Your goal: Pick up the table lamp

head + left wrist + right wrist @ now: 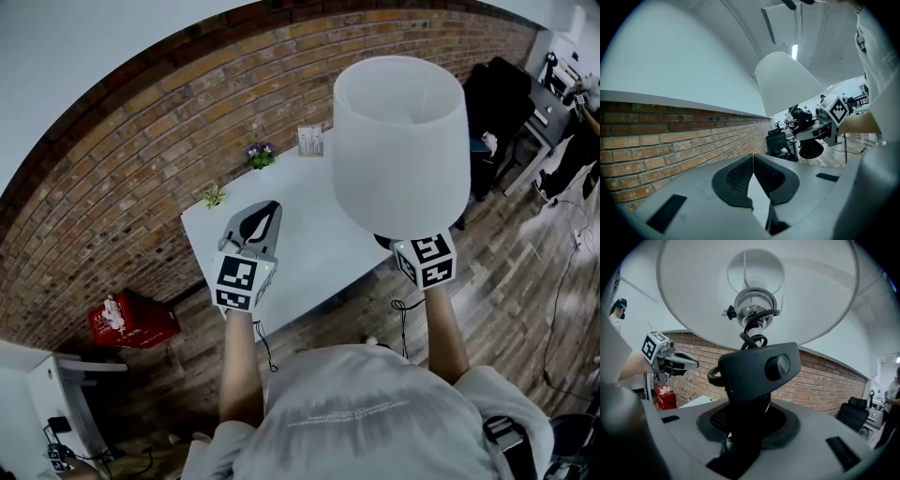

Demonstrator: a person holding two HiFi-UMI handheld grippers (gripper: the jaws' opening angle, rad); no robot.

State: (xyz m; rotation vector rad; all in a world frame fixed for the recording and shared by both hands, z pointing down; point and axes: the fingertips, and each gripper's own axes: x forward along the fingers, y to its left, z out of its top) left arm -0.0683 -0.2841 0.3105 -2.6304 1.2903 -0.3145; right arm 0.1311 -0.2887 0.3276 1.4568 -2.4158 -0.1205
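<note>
Here right gripper [745,418] clamps table lamp [400,141] upright, shade up; left gripper [262,225] closed.

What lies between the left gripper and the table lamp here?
Nothing: in the head view only bare white table shows between the shut left gripper and the table lamp, which the right gripper holds aloft.

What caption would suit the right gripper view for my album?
Looking up from the right tool, shut on a table lamp, into its white shade, brick wall behind.
</note>
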